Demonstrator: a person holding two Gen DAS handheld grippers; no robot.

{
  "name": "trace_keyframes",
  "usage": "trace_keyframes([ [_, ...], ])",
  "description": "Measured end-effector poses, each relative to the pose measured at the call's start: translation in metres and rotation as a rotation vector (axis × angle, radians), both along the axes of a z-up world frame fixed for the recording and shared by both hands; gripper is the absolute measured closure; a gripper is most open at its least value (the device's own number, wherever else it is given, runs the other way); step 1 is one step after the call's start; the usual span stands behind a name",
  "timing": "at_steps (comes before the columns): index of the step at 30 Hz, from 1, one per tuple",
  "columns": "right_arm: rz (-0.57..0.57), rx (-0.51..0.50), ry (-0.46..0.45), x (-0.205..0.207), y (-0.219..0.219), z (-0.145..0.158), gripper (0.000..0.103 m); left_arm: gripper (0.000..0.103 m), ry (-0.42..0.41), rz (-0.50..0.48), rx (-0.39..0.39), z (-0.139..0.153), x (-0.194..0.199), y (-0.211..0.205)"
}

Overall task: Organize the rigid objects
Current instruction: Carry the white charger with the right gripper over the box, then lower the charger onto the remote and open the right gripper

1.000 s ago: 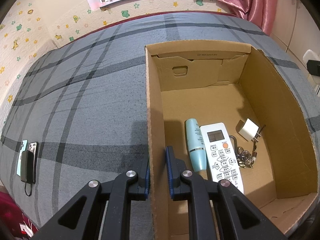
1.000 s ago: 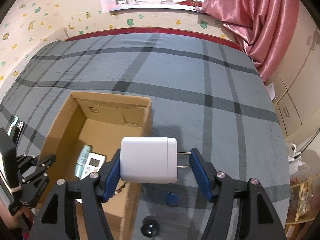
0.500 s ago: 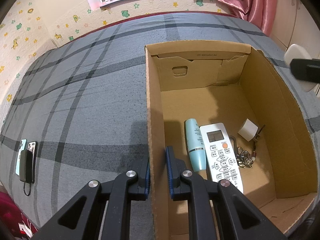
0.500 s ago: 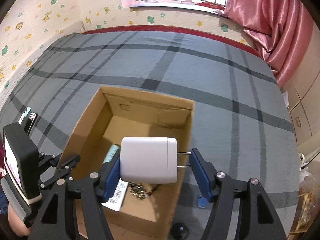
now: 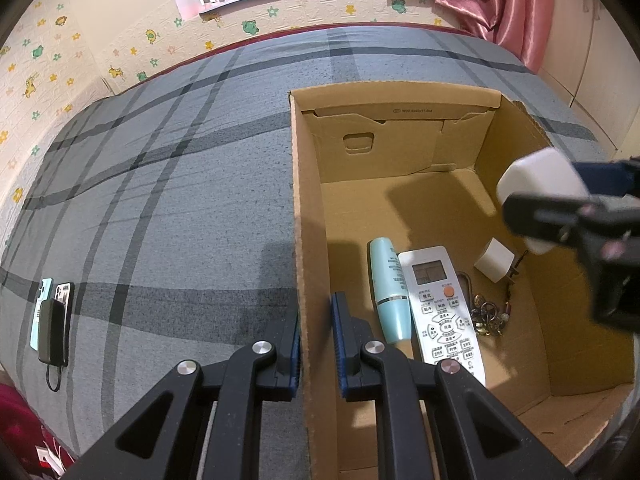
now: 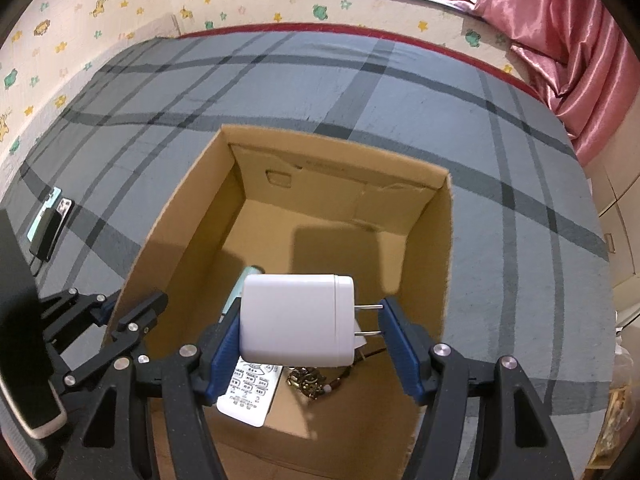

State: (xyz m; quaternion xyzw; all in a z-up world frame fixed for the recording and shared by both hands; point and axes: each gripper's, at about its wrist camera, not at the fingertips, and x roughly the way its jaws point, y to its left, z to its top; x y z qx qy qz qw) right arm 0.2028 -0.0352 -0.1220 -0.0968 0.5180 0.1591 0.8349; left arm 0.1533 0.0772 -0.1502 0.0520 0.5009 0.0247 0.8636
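An open cardboard box (image 5: 396, 88) sits on a grey plaid bedcover. My left gripper (image 5: 316, 320) is shut on the box's left wall, one pad on each side. My right gripper (image 6: 308, 324) is shut on a white plug charger (image 6: 296, 318), held by its body and prong tips, hanging over the box's (image 6: 336, 136) inside. In the left wrist view the charger (image 5: 540, 176) and right gripper (image 5: 560, 208) hover above the box's right side. On the box floor lie a teal tube (image 5: 390, 288), a white remote (image 5: 440, 304), a small white charger (image 5: 495, 260) and a key bunch (image 5: 488, 316).
Phones with a black power bank (image 5: 52, 316) lie on the bedcover far left of the box. A pink curtain (image 6: 572, 40) hangs at the back right. A wall with star stickers runs behind the bed.
My right gripper has carried the white charger leftward and down, from beside the box to over its inside. It has entered the left wrist view from the right. The left gripper has kept still.
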Motion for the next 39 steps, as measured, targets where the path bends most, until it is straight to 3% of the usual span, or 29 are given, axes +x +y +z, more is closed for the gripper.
trace_keyframes([
  [8,0.016,-0.047,0.057,0.001,0.013,-0.032,0.033,0.089,-0.002,-0.002,0.001,-0.001,0.000,0.001],
  [21,0.020,-0.087,0.126,0.008,0.022,-0.060,0.033,0.089,-0.003,-0.002,0.005,-0.002,-0.001,0.000],
  [39,0.016,-0.079,0.134,0.010,0.022,-0.061,0.033,0.089,-0.004,0.000,0.004,-0.003,-0.001,0.001],
])
